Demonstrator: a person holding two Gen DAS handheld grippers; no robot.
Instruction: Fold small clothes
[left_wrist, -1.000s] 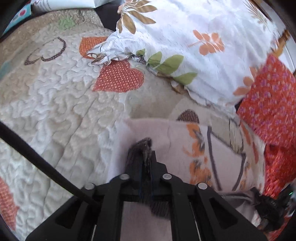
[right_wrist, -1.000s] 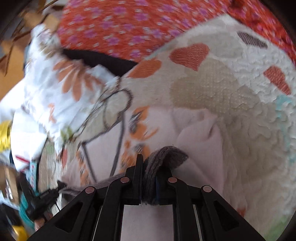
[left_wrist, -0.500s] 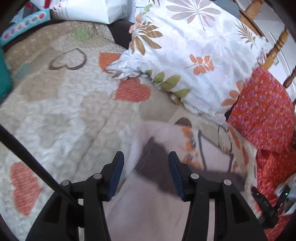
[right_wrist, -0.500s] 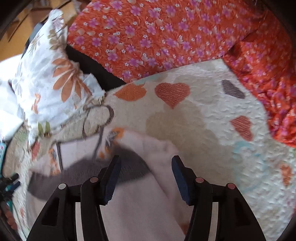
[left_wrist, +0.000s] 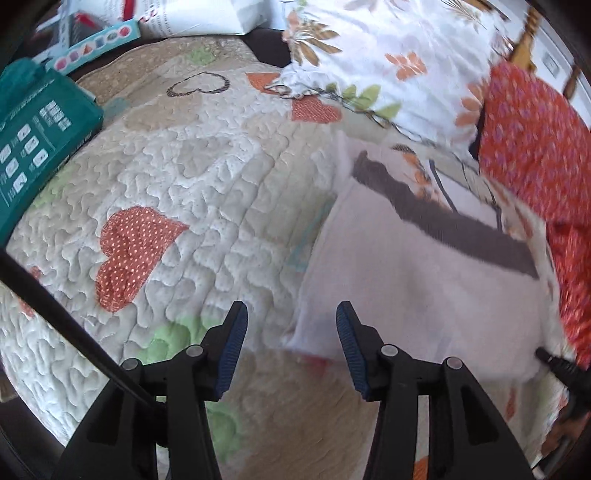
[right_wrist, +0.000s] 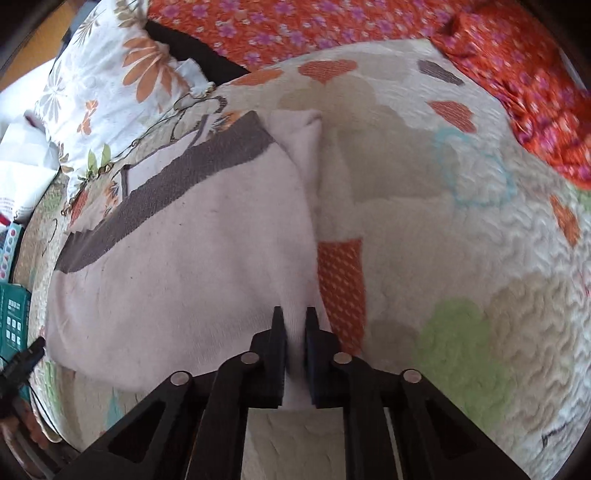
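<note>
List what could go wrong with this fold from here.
1. Only the right gripper pinches the pale garment; the left gripper stands open beside its near corner, so pulling now could skew the fold.
2. The grey band already lies slanted, so edges may end misaligned.
3. The pinch is at the very edge and might slip.

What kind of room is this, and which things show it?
Most likely a bedroom: the work surface is a bed with a quilted heart-pattern bedspread, a floral pillow lies at its far end, and a wooden bedpost stands behind it.

The teal box (left_wrist: 33, 144) is cut off by the left edge.
</note>
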